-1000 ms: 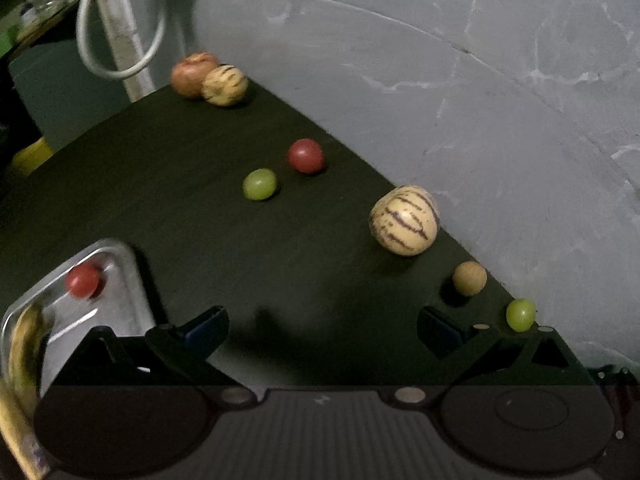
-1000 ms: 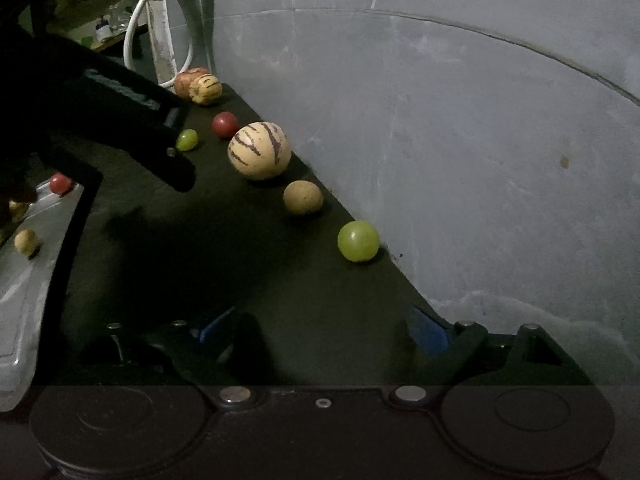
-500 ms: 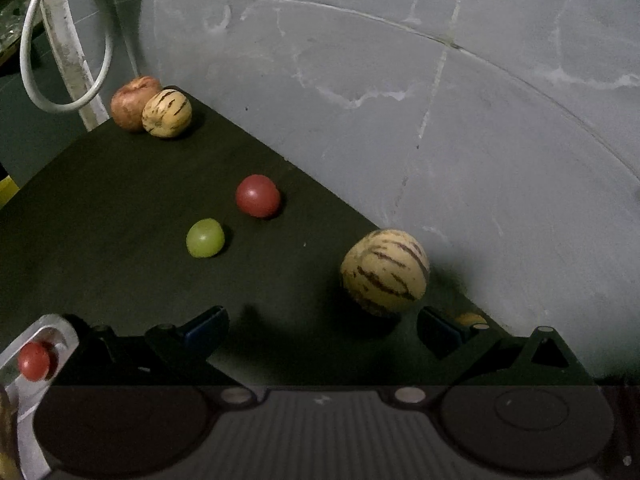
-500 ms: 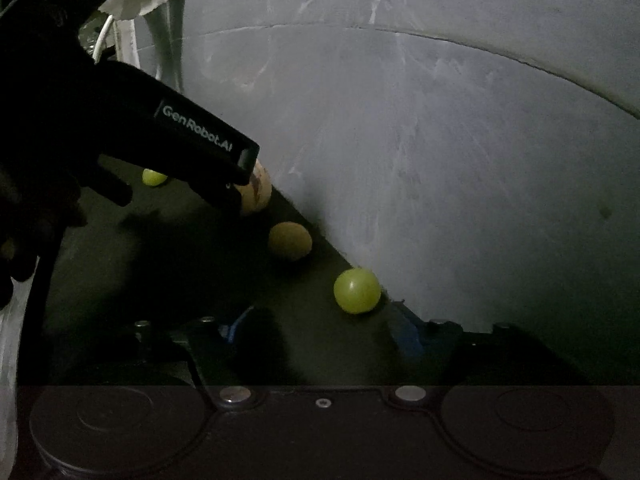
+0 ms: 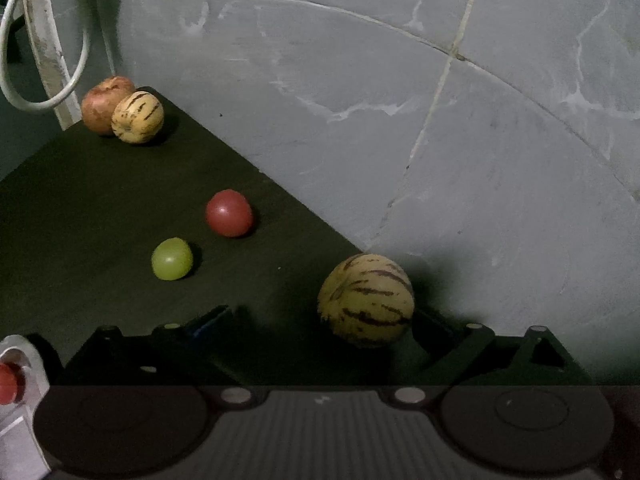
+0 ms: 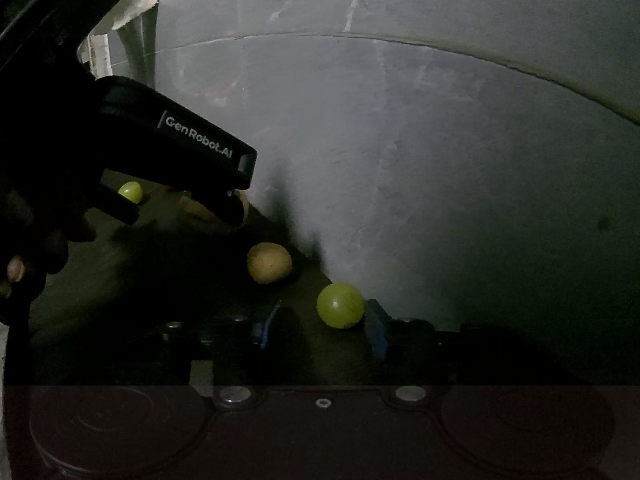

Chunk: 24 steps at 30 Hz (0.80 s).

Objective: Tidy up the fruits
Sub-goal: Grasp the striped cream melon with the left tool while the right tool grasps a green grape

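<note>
Two striped melons (image 5: 366, 300) (image 5: 137, 117), one apple (image 5: 102, 102), two red tomatoes (image 5: 229, 213) (image 5: 7, 383) and one green grape (image 5: 172, 259) are counted; toward 3 o'clock, another grape (image 6: 340, 305) and one tan fruit (image 6: 269, 262) are seen.

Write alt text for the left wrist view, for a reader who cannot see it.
An open left gripper reaches toward a striped melon by its right finger on a dark table. Beyond lie a green grape, red tomato, another striped melon and an apple.

Both wrist views sit low over the dark counter (image 5: 100, 200), facing the grey wall (image 5: 440, 160); both catch the striped melon (image 5: 366, 300).
</note>
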Tool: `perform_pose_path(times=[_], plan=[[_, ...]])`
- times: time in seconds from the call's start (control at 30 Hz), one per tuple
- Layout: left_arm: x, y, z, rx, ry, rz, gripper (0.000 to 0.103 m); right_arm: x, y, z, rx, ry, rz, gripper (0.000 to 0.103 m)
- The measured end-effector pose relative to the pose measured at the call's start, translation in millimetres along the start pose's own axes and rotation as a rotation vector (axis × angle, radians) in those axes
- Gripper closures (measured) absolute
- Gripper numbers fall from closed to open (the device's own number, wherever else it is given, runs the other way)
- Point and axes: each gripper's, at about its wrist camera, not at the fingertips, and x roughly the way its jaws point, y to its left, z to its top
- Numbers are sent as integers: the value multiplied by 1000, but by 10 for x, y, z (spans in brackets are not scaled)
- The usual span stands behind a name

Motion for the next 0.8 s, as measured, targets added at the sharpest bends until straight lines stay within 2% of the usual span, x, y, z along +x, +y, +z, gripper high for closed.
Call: perform_pose_path(times=[0.43, 0.57, 0.8], plan=[[80, 1, 27, 0, 5, -67, 31, -54, -43, -24, 21, -9, -26, 70], [70, -40, 8, 0, 5, -96, 46, -70, -67, -26, 25, -14, -25, 75], [14, -82, -64, -6, 3, -80, 47, -95, -101, -30, 24, -11, -11, 76]])
